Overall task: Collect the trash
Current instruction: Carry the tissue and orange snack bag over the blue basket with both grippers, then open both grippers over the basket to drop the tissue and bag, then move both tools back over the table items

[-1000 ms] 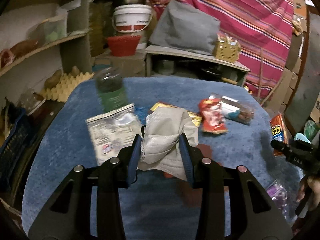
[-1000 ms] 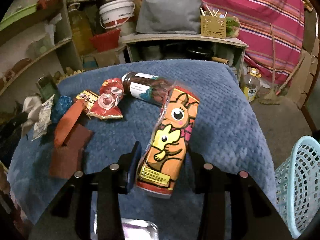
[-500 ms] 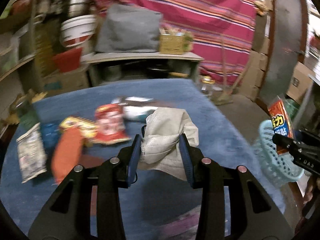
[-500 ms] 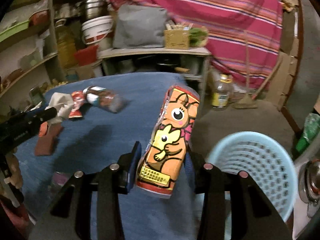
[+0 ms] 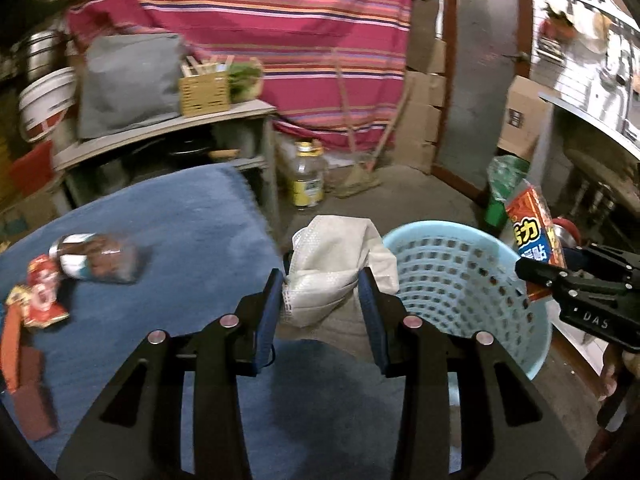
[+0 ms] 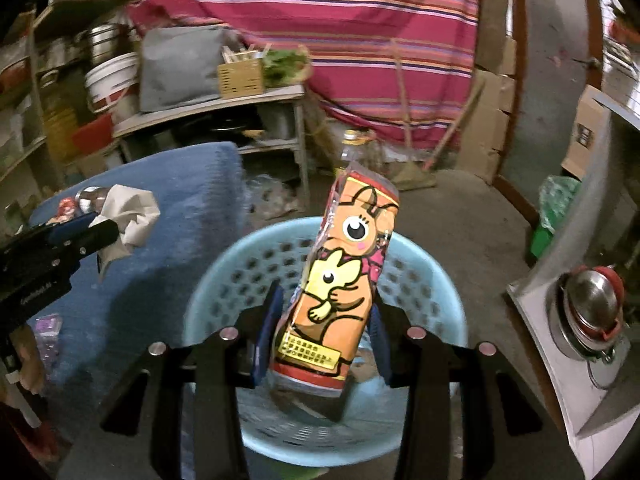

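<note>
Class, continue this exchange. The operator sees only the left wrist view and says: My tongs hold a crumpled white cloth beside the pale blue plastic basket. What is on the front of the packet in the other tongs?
Observer: The orange plastic packet in the right tongs shows two cartoon animals, a big one hugging a small yellow one.
Operator: Is it over the basket?
Observer: It looks so. In the right wrist view the pale blue perforated basket opens directly behind and below it.
Operator: Is there anything on the table that I cannot see?
Observer: A small purple wrapper lies on the blue textured cover, lower in the picture than your left tongs and their crumpled white cloth.
</note>
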### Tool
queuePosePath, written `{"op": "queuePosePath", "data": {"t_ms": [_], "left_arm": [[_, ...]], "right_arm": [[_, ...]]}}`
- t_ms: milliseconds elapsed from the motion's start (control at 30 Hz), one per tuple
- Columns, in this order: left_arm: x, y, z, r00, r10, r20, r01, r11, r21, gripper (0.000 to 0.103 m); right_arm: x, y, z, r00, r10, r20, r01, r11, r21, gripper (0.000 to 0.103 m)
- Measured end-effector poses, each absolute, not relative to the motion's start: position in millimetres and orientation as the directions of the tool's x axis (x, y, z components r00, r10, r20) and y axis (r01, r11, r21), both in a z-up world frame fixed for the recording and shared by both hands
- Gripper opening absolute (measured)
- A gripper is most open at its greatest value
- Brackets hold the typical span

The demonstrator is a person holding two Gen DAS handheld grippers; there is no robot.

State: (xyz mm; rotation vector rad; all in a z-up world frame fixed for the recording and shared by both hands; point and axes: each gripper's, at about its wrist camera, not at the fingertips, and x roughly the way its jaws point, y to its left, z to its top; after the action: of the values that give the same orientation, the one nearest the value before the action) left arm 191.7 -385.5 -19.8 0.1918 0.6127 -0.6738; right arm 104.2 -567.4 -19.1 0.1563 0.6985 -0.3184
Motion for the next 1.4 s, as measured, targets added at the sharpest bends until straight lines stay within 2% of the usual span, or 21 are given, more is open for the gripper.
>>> {"op": "queuePosePath", "data": {"t_ms": [167,267,433,467,533,567,733,900,1000,1100,1133,1233,1400], "left_arm": [[190.7,-419.1,-28.0,0.575,-0.559,-0.597,0.669,0.741,-0.049,0.033],[194.5,-440.6,-37.2,0.547,-0.566,-0.617,0.685,0.726,-0.058,0.02],[196.1,-448.7,-44.1,0.539,-0.555,-0.633,0.678,0.732,-0.065,0.02],[196.6,-450.2,-43.7,0.55,-0.546,-0.632,0.674,0.737,-0.05,0.022],[197.3,-447.9,-43.2,0.57,-0.526,-0.632,0.661,0.75,-0.028,0.039],[198.0,-443.4,-42.2,0.574,-0.524,-0.63,0.656,0.754,-0.029,0.042],[197.4,-420.4,-31.7,0.627,-0.495,-0.602,0.613,0.79,-0.012,0.072],[197.9,-405.0,-24.6,0.657,-0.469,-0.591,0.581,0.814,0.0,0.081],[197.2,-395.2,-19.0,0.677,-0.458,-0.576,0.563,0.827,0.004,0.087],[197.5,-385.2,-13.8,0.688,-0.452,-0.568,0.548,0.837,-0.003,0.09],[197.7,-381.0,-12.2,0.69,-0.451,-0.566,0.542,0.84,-0.009,0.091],[198.7,-368.1,-8.1,0.696,-0.449,-0.56,0.529,0.848,-0.023,0.094],[200.1,-343.6,-1.6,0.718,-0.428,-0.549,0.501,0.865,-0.019,0.096]], "right_arm": [[93.9,-593.6,-26.2,0.71,-0.254,-0.657,0.38,0.924,0.053,0.041],[92.0,-603.6,-33.0,0.705,-0.251,-0.663,0.389,0.919,0.066,0.041],[92.5,-605.4,-45.1,0.695,-0.233,-0.68,0.38,0.922,0.072,0.041],[93.2,-605.0,-46.4,0.694,-0.231,-0.682,0.376,0.924,0.071,0.041],[94.6,-603.3,-49.7,0.691,-0.224,-0.688,0.374,0.925,0.074,0.041],[95.4,-603.2,-51.5,0.689,-0.22,-0.69,0.374,0.924,0.079,0.041],[101.8,-602.0,-60.9,0.679,-0.201,-0.706,0.364,0.927,0.087,0.042],[111.2,-597.0,-68.8,0.669,-0.199,-0.716,0.365,0.927,0.083,0.045],[115.7,-593.7,-68.2,0.664,-0.214,-0.716,0.372,0.926,0.067,0.068],[116.5,-592.3,-67.1,0.659,-0.237,-0.714,0.388,0.92,0.053,0.071],[115.7,-591.8,-66.0,0.66,-0.242,-0.712,0.394,0.918,0.053,0.078],[112.2,-590.4,-62.0,0.667,-0.263,-0.697,0.412,0.909,0.052,0.088],[111.8,-579.7,-53.2,0.673,-0.284,-0.683,0.429,0.902,0.049,0.09]]}}
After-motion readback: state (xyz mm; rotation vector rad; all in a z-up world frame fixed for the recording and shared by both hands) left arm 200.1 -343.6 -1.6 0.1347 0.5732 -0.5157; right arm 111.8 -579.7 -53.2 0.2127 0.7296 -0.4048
